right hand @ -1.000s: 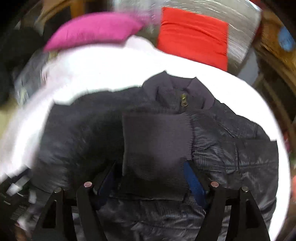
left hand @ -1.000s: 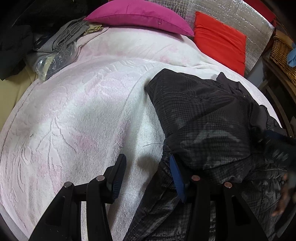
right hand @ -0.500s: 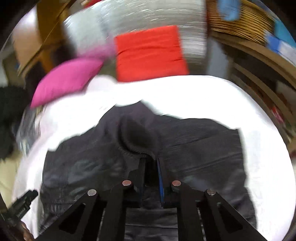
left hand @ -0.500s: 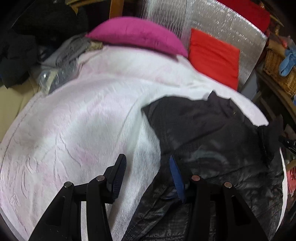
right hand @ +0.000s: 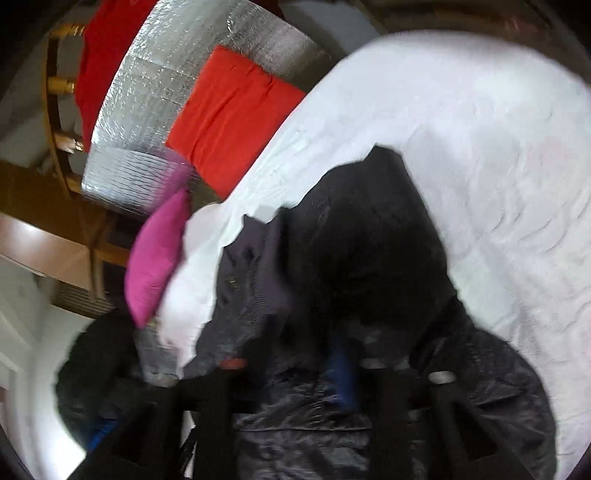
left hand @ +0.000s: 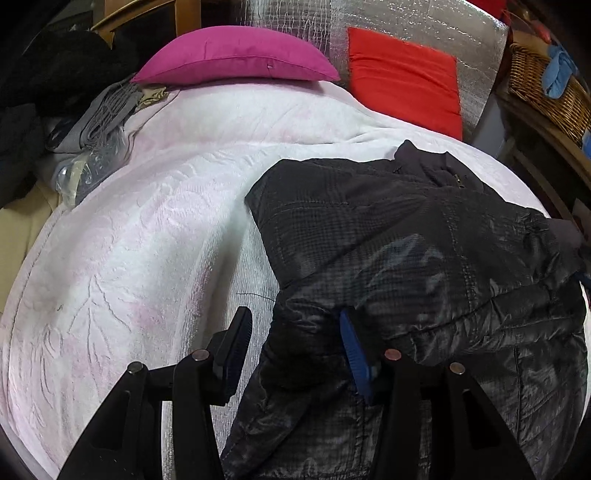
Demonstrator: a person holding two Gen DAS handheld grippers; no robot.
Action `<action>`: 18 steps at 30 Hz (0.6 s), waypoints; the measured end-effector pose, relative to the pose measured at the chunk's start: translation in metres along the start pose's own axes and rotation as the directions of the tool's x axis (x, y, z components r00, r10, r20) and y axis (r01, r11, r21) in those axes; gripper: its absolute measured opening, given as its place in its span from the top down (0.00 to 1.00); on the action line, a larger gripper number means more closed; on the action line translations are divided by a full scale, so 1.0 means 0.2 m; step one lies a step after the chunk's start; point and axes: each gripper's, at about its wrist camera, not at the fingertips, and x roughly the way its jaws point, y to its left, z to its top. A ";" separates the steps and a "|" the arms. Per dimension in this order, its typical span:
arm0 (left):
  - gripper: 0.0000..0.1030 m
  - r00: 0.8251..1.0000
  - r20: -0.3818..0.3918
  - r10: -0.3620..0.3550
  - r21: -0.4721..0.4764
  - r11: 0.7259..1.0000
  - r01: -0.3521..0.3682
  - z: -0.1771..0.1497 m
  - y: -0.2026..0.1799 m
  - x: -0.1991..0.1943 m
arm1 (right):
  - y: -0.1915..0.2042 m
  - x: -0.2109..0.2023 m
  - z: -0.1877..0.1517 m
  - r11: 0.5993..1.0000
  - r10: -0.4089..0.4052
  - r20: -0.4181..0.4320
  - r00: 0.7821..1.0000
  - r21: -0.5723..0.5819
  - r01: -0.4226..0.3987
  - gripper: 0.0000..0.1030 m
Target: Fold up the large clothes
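The left hand-held gripper (left hand: 295, 350) points forward and low, its two fingers spread wide, the blue-padded right finger (left hand: 355, 356) clearly visible. The right hand-held gripper (right hand: 295, 373), rolled sideways and motion-blurred, leaves its finger spacing impossible to judge.

jacket (left hand: 424, 258): black, shiny, fine grid quilting
bedspread (left hand: 147, 240): white with faint pink, embossed leaf pattern
pillow (left hand: 236, 55): magenta, plain
cushion (left hand: 406, 88): bright red
insulation sheet (left hand: 388, 22): silver foil, gridded
basket (left hand: 539, 92): tan wicker
left gripper (left hand: 295, 343) pads (left hand: 354, 354): blue, ribbed
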 end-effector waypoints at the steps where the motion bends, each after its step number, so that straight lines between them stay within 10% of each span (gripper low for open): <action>1: 0.51 1.000 -0.001 -0.001 0.000 1.000 0.001 0.00 0.00 0.00 | 0.00 0.00 0.00 1.000 0.027 0.006 1.000 -0.002 -0.027 0.18; 5: 0.51 1.000 0.000 -0.009 -0.002 1.000 0.009 0.00 0.00 0.01 | 0.03 -0.03 -0.02 0.993 0.115 0.087 0.990 -0.042 -0.111 0.18; 12: 0.51 1.000 0.012 -0.001 0.026 1.000 0.001 0.00 -0.04 0.01 | 0.02 0.17 0.01 0.997 -0.074 0.031 0.997 0.005 0.074 0.25; 18: 0.51 1.000 0.002 -0.021 0.005 1.000 0.021 0.01 -0.02 0.03 | -0.07 0.01 -0.05 0.995 0.041 0.063 0.997 0.092 -0.047 0.41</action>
